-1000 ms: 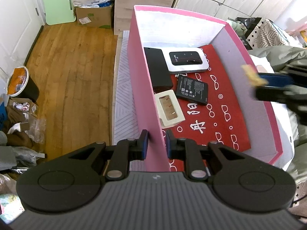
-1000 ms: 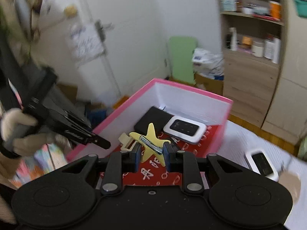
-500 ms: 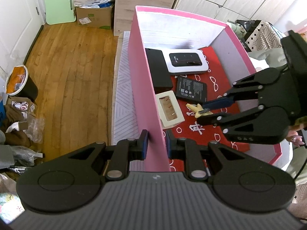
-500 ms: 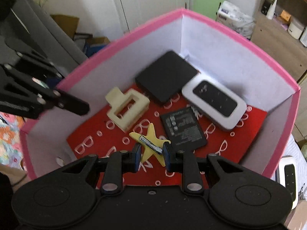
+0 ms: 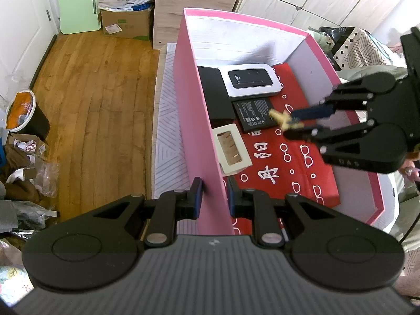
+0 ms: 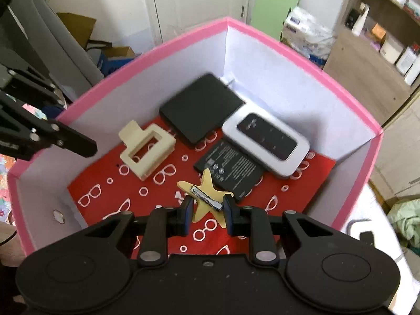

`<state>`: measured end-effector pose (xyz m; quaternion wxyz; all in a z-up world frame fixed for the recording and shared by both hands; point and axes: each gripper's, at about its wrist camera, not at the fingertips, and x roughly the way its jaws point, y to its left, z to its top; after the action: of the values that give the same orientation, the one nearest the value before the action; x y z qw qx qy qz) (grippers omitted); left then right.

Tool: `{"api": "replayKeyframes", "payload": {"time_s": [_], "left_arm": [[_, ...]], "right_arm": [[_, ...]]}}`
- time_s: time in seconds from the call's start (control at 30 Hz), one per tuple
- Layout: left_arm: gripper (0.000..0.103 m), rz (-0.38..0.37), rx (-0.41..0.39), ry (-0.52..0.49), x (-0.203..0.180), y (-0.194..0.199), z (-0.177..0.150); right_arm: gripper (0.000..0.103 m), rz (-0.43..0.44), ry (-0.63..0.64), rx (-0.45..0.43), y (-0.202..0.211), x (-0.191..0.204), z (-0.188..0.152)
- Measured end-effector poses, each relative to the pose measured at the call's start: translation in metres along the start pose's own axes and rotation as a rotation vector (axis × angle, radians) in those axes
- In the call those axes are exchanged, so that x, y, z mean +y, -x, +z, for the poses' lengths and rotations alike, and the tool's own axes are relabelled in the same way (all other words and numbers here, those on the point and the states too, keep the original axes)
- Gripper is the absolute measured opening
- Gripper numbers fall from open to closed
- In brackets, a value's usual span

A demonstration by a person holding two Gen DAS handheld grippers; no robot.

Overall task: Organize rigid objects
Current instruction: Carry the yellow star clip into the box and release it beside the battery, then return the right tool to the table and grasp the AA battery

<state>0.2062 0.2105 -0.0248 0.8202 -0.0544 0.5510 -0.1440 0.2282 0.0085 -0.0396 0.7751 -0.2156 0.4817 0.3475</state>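
Light: bright daylight, even | Glare: white patch on box wall (image 6: 252, 97) behind the router (image 6: 265, 141) | Shadows: soft, under items | Blur: slight motion smear on box rim, star clip (image 5: 284, 120) | Distortion: strong fisheye bending at edges

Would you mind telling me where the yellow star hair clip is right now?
The star hair clip sits between the right tool's fingers, inside the pink box, just beside the black battery in the right wrist view.
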Motion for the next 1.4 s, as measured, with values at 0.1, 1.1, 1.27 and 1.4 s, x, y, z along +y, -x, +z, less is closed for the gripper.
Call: {"api": "replayKeyframes", "payload": {"time_s": [0.1, 1.1, 1.27, 1.4], "left_arm": [[0.018, 0.001, 0.001, -0.002, -0.001, 0.0, 0.0], [0.018, -0.006, 0.005, -0.003, 0.0, -0.001, 0.0], [0.018, 0.002, 0.009, -0.006, -0.002, -0.002, 0.0], [0.018, 0.006, 0.01, -0.007, -0.004, -0.002, 0.0]], "right_arm": [[0.028, -0.115, 0.05, -0.011, -0.003, 0.002, 0.003], [0.044, -0.002, -0.64, -0.318, 0.097, -0.071, -0.16], [0.044, -0.069, -0.67, -0.265, 0.064, -0.062, -0.19], [0.029, -0.097, -0.658, -0.213, 0.042, -0.057, -0.198]]}}
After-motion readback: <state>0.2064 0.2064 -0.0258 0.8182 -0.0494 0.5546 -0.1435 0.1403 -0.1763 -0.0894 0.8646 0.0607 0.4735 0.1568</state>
